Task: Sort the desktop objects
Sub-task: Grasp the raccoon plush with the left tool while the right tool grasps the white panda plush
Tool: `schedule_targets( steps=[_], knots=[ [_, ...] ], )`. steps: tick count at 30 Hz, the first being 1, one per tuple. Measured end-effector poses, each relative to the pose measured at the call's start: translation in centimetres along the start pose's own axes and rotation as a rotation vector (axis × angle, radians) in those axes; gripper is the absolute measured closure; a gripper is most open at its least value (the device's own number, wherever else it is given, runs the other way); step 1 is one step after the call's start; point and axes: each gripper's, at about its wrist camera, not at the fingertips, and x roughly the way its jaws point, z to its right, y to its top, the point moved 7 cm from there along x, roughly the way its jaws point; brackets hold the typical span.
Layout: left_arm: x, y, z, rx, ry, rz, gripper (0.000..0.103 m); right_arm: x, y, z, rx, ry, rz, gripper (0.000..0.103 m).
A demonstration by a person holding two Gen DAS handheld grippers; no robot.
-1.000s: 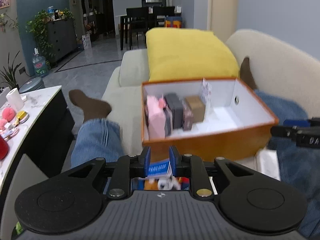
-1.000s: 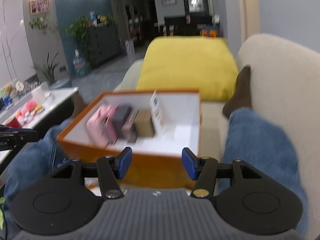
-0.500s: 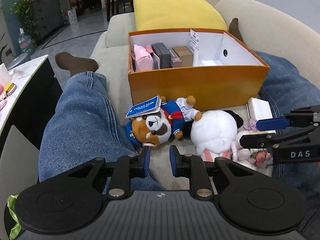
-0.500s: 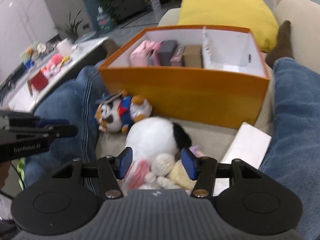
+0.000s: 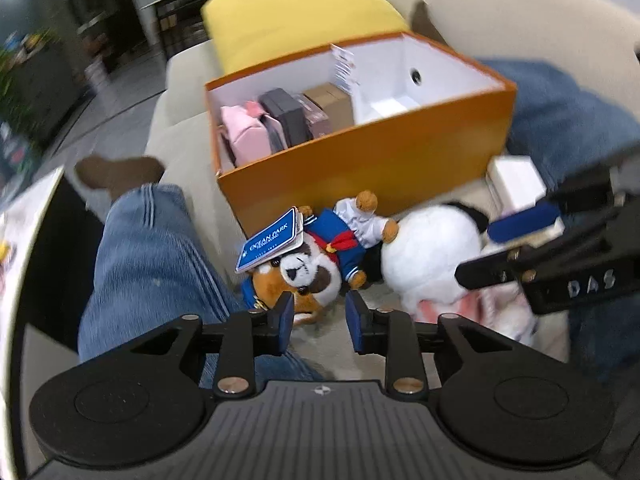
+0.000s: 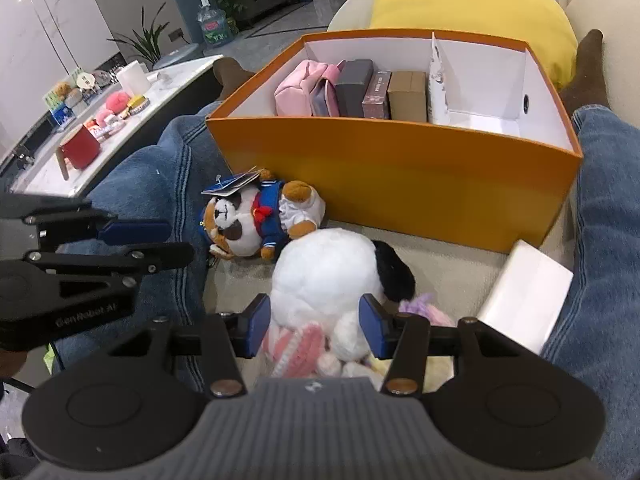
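Left gripper (image 5: 317, 316), spread, empty, near bear (image 5: 316, 252). Right gripper (image 6: 316, 330), spread, straddled white plush (image 6: 324, 276); risk: soft bulk slipping.

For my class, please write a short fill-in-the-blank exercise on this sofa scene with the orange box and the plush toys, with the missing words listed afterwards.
1. The pink pouch stands inside the ____ box.
2. The sailor plush wears a ____ suit with a red scarf.
3. The right gripper is open around the ____ plush with the black ear.
4. Behind the box lies a ____ cushion.

Missing words: orange; blue; white; yellow
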Motion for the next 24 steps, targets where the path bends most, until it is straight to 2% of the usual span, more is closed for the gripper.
schedule_targets(
  steps=[2, 4, 13, 19, 22, 24],
  knots=[
    [0.8, 0.1, -0.1, 0.080, 0.012, -0.010, 0.063, 0.7, 0.3, 0.0, 0.012, -0.003, -0.018, 0.051],
    [1.8, 0.1, -0.3, 0.142, 0.011, -0.026, 0.053, 1.5, 0.4, 0.0, 0.015, -0.006, -0.039, 0.051],
    [4.6, 0.3, 0.3, 0.301, -0.046, -0.042, 0.049, 3.9, 0.8, 0.4, 0.015, -0.020, -0.112, 0.034],
    [6.6, 0.2, 1.3, 0.384, 0.041, -0.053, 0.039, 5.2, 0.7, 0.1, -0.014, -0.052, -0.136, 0.029],
    [7.3, -0.1, 1.8, 0.423, 0.092, -0.059, 0.029, 6.0, 0.3, 0.2, -0.032, -0.065, -0.155, 0.028],
    [8.1, -0.4, 2.1, 0.454, 0.146, -0.069, 0.029, 6.4, 0.1, 0.4, -0.026, -0.054, -0.159, 0.028]
  ],
)
